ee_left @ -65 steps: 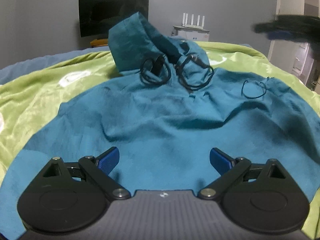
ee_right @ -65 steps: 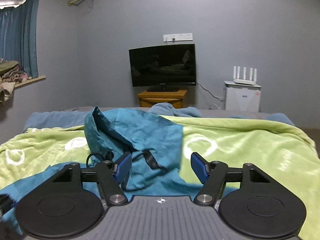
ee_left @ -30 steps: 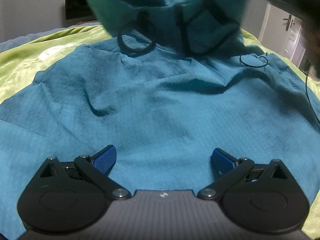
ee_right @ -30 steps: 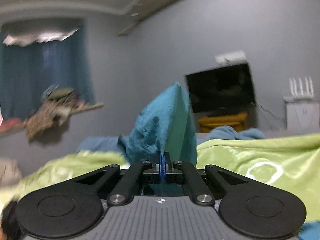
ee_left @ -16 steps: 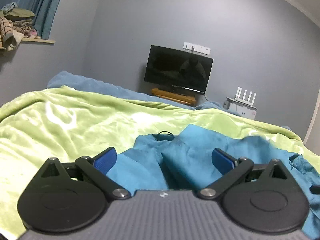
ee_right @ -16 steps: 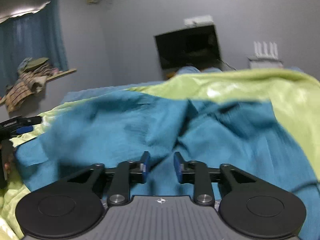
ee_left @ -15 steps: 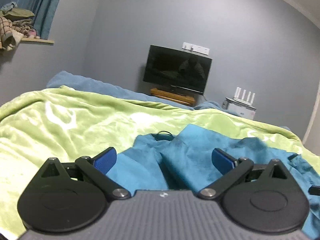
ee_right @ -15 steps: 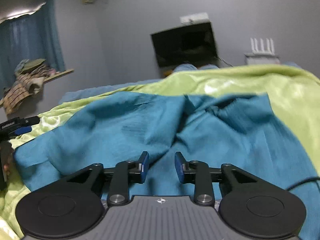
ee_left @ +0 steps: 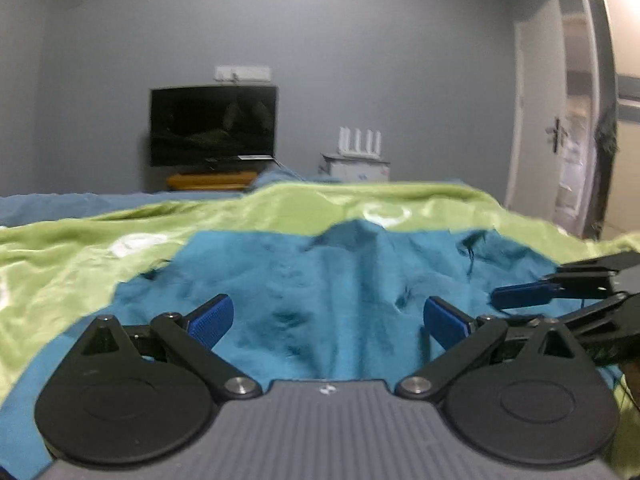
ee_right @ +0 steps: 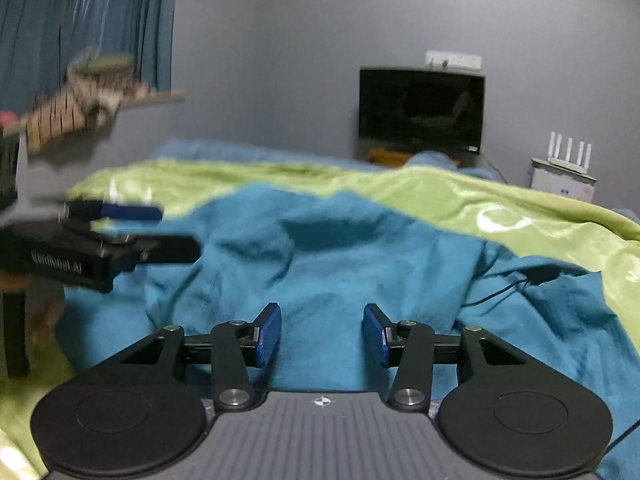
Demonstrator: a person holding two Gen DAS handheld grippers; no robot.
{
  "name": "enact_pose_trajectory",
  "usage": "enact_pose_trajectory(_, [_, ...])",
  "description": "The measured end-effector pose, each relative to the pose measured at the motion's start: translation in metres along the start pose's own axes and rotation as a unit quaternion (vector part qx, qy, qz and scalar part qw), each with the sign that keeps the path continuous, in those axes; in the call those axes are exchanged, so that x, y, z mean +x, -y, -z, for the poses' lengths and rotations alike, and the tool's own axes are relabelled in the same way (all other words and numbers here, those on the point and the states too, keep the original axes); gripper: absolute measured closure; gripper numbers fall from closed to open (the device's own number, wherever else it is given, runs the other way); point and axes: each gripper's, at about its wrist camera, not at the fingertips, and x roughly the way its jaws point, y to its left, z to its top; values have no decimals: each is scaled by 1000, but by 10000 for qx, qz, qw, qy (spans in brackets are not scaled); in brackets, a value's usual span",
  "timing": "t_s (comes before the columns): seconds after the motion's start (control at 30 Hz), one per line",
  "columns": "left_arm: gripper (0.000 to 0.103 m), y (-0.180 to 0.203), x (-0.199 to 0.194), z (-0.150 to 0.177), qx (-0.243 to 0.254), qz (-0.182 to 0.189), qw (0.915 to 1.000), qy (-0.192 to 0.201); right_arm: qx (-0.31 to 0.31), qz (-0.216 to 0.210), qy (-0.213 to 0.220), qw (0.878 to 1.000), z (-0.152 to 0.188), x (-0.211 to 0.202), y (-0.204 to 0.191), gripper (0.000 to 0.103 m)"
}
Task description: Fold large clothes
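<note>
While the teal garment (ee_left: 320,280) lies spread and rumpled across the green blanket (ee_left: 80,248) on the bed, both grippers hover low over its near part. Seen from its own camera, the left gripper (ee_left: 326,318) has its blue pads wide apart with only cloth lying below the gap, nothing pinched. Over on the right edge of that view the right gripper (ee_left: 560,284) reaches in sideways above the cloth's right side. From the right wrist camera, the right gripper (ee_right: 320,334) has just been opening; its pads now stand apart, clear of the fabric, which lies loose beneath them. At the left of that view the left gripper (ee_right: 132,226) shows blurred above the garment's left edge. A dark cord (ee_right: 516,280) trails over the cloth on the right. Far across the room a dark television (ee_left: 212,126) sits on a wooden stand (ee_left: 212,180) against the grey wall, a white router (ee_left: 358,142) to its right, and a curtain (ee_right: 80,24) hangs at far left.
</note>
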Motion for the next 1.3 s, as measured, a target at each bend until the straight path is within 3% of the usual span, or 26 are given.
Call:
enact_pose_trajectory(0.13, [1, -6, 41, 21, 140, 85, 9948, -1006, -260, 242, -605, 9975, 17, 37, 1, 53])
enact_pose_trajectory(0.17, [1, -9, 51, 28, 35, 44, 9908, -1355, -201, 236, -706, 9970, 24, 43, 5, 48])
enact_pose_trajectory(0.23, [1, -14, 63, 36, -161, 40, 9854, -1697, 87, 177, -707, 9973, 31, 48, 15, 43])
enact_pose_trajectory(0.33, [1, -7, 70, 38, 21, -10, 9843, -1764, 516, 82, -517, 9973, 29, 44, 28, 43])
enact_pose_trajectory(0.47, [1, 4, 75, 40, 269, -39, 9834, -1793, 1176, 309, -31, 9926, 15, 35, 51, 42])
enact_pose_trajectory(0.57, [1, 8, 78, 41, 325, -44, 9834, -1786, 1483, 761, -173, 9859, 3, 45, 75, 42])
enact_pose_trajectory(0.67, [1, 10, 72, 40, 320, -40, 9844, -1729, 1871, 673, -268, 9797, -3, 65, 94, 41])
enact_pose_trajectory(0.73, [1, 9, 66, 38, 323, 3, 9859, -1642, 2030, 148, -404, 9782, -4, 76, 96, 66])
enact_pose_trajectory(0.77, [1, 8, 61, 36, 318, 32, 9875, -1546, 1960, -11, -458, 9795, -4, 77, 94, 96])
enact_pose_trajectory(0.87, [1, 6, 34, 29, 256, 70, 9943, -1033, 1653, 97, -290, 9858, -15, 71, 90, 100])
enact_pose_trajectory(1.0, [1, 7, 24, 19, 87, 183, 9980, -601, 1262, 979, -251, 9868, -19, 72, 102, 96])
enact_pose_trajectory(1.07, [1, 11, 30, 23, 235, 92, 9963, -820, 939, 1159, -541, 9873, -18, 82, 96, 86])
enact_pose_trajectory(1.1, [1, 11, 34, 27, 280, 70, 9946, -995, 781, 1308, -631, 9863, -19, 86, 89, 73])
enact_pose_trajectory(1.17, [1, 10, 41, 33, 217, 133, 9912, -1298, 583, 1648, -247, 9843, -24, 79, 77, 63])
enact_pose_trajectory(1.23, [1, 11, 47, 35, 211, 96, 9891, -1456, 454, 1609, 243, 9856, -31, 73, 64, 62])
enact_pose_trajectory(1.3, [1, 13, 50, 36, 262, 106, 9876, -1543, 369, 1201, 523, 9907, -41, 75, 50, 63])
